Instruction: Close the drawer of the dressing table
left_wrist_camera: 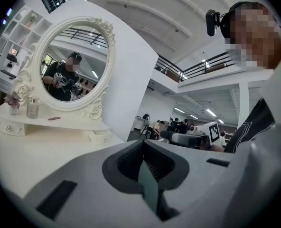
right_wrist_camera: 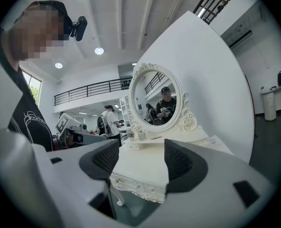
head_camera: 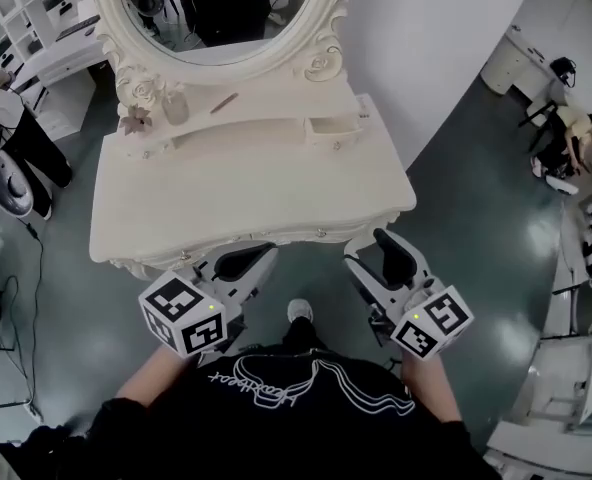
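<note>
White dressing table seen from above; its drawer looks flush in the front edge; just before it, left gripper clenched empty; right gripper spread wide, gripping nothing.

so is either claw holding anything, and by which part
Nothing is held. Left claw shut and empty; right claw open, empty, facing the dressing table.

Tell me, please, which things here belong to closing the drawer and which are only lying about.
For the job: dressing table, its front drawer with knobs, left gripper, jaws together, right gripper, jaws apart, nothing held.
Only lying about, on the shelf under the mirror: small bottle, flower sprig, thin pink stick.
</note>
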Motion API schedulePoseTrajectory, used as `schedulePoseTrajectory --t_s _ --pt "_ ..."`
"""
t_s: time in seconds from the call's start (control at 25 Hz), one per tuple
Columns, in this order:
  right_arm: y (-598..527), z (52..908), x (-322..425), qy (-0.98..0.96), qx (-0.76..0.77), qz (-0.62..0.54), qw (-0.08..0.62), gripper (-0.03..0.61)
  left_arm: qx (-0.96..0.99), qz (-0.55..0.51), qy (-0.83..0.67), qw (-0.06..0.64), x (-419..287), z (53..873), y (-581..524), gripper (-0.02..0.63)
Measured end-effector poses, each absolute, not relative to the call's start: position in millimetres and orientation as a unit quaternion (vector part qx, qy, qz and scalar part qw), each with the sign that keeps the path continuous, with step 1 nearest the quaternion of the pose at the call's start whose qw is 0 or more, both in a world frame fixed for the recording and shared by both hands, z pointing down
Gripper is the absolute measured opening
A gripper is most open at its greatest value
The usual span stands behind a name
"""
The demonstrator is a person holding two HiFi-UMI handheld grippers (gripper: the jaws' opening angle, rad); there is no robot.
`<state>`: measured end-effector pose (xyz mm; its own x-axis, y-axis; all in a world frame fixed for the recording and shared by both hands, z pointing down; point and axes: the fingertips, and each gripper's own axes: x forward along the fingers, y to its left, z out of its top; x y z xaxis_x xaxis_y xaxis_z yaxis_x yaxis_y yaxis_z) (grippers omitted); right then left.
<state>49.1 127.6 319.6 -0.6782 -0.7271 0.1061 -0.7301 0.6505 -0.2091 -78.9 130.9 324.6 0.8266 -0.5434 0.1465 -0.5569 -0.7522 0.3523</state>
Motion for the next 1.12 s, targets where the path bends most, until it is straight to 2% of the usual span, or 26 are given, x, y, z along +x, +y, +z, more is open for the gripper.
schedulePoseTrajectory --t_s 0.56,1.12 --pt "-18.3 329.7 98.9 -0.922 0.361 0.137 0.021 0.284 0.920 0.027 -0.334 0.205 -23.2 331.5 -9.9 0.003" --pt "-79.3 377.1 112.2 -0.914 0.368 0.161 0.059 0.267 0.902 0.020 -0.368 0.225 -20.4 352.6 -49.7 0.004"
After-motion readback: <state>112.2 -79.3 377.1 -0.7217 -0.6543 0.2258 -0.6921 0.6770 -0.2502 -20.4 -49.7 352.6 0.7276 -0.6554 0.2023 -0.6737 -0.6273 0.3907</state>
